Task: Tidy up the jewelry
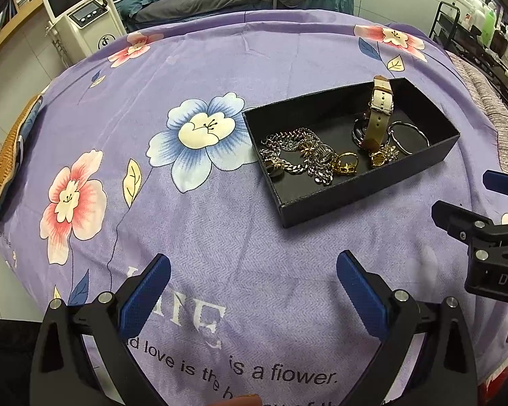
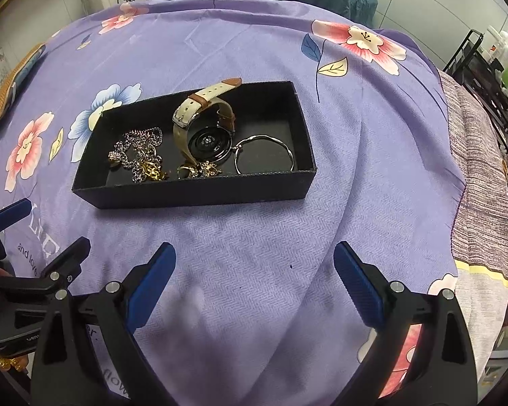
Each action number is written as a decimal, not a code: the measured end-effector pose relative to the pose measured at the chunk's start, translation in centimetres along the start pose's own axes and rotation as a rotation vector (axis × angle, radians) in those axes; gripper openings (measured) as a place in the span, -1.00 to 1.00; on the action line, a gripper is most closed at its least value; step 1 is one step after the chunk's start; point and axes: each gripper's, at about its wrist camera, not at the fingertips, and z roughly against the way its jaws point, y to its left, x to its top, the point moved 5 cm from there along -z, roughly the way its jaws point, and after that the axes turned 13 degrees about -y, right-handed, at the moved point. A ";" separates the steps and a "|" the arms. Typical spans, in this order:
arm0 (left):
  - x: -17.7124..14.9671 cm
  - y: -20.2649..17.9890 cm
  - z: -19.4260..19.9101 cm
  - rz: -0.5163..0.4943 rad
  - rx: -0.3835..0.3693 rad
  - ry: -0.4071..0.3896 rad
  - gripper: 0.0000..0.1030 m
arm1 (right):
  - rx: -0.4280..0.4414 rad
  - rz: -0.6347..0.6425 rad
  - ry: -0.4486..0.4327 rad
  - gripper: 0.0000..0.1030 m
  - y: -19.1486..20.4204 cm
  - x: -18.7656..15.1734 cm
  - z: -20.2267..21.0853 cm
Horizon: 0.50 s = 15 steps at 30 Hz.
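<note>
Currently both tools are held low over the purple floral bedspread [image 2: 372,169], and nothing is gripped by either. The left hand-held gripper [image 1: 253,299] is seen with its blue-padded fingers [image 1: 145,299] spread wide apart; the right hand-held gripper [image 2: 254,286] is likewise held with its fingers apart.

Ahead of the left hand-held gripper and off to its right — and ahead of the right one, slightly to its left — a shallow black box [image 1: 362,196] is set on the bedspread. Inside it, a tangle of silver and gold chains [image 1: 298,155] is piled at the end nearer the left hand-held gripper's side. A watch [image 2: 208,142] with a cream and tan strap is propped near the middle, its dark case back turned toward the right wrist camera and its strap rising above the far wall. A thin silver bangle [image 2: 264,154] is laid flat just beside the watch, toward the box's other end. Small gold pieces [image 2: 199,169] are gathered against the near wall, between the chains and the bangle.

In the left wrist view, part of the right tool is seen at the right edge.
</note>
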 end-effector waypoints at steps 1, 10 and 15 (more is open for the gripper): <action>0.0 0.0 0.0 0.002 -0.002 0.001 0.88 | -0.001 0.001 0.000 0.81 0.0 0.0 0.0; 0.1 0.0 -0.1 0.016 -0.015 0.008 0.88 | -0.003 0.001 -0.002 0.81 -0.1 0.3 0.0; 0.1 -0.1 -0.2 0.017 -0.020 0.010 0.88 | -0.008 0.001 -0.001 0.81 -0.1 0.3 0.0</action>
